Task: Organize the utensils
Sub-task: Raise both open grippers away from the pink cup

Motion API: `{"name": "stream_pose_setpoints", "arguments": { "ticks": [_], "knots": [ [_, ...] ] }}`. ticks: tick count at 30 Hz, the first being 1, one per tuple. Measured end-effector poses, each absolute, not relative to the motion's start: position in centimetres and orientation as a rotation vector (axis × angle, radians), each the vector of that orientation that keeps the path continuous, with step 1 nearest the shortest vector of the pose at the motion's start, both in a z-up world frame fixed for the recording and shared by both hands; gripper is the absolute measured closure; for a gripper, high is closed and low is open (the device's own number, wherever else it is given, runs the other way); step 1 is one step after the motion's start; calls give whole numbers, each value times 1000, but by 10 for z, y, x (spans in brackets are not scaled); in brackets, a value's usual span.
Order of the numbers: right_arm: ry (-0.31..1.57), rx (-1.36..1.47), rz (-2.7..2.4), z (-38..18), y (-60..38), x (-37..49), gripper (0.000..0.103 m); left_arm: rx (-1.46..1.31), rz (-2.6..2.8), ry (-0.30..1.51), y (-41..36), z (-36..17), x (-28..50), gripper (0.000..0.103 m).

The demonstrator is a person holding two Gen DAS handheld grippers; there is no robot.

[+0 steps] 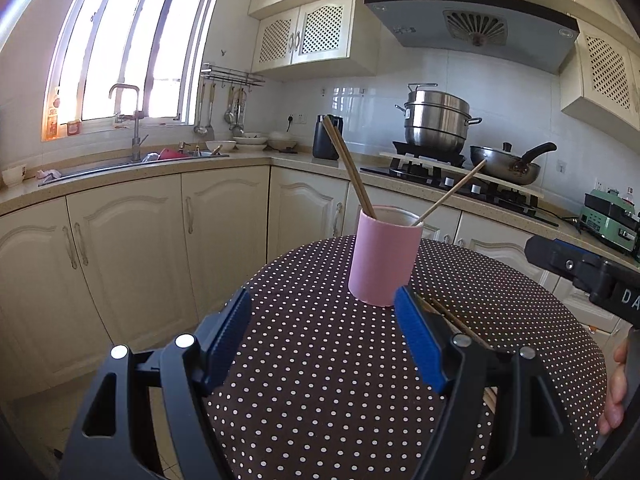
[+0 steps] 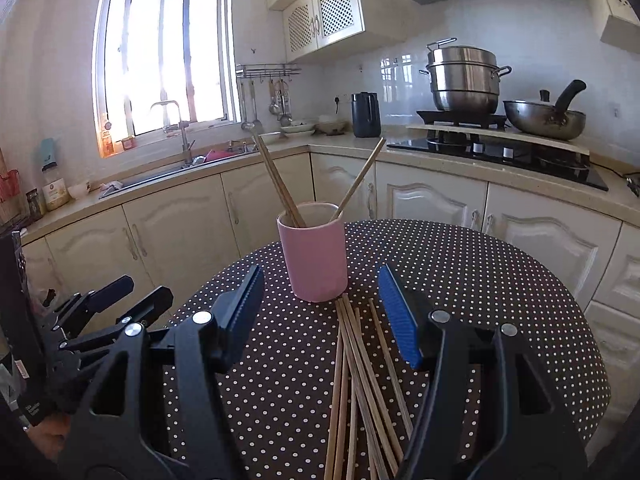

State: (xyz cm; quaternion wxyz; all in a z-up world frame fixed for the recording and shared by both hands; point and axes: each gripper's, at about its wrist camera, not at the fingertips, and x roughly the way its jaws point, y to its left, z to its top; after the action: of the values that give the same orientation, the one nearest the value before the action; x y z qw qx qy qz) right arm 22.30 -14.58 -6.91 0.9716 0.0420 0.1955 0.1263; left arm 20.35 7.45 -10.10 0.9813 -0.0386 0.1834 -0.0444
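A pink cup stands upright on the polka-dot table and holds three wooden chopsticks. It also shows in the right wrist view. Several loose chopsticks lie flat on the table in front of the cup, between my right gripper's fingers. My right gripper is open and empty above them. My left gripper is open and empty, to the left of the cup's base. A few loose chopsticks show behind its right finger.
The round table has a dark cloth with white dots. Cream cabinets and a counter with a sink lie beyond. A stove with a steel pot and a wok stands at the back right.
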Motion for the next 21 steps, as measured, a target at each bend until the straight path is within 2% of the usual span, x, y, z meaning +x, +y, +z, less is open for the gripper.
{"name": "stream_pose_setpoints", "arguments": {
  "ticks": [21],
  "knots": [
    [418,101,263,-71,-154,217,44,-94,-82,411,64,-95,205,30]
  ]
}}
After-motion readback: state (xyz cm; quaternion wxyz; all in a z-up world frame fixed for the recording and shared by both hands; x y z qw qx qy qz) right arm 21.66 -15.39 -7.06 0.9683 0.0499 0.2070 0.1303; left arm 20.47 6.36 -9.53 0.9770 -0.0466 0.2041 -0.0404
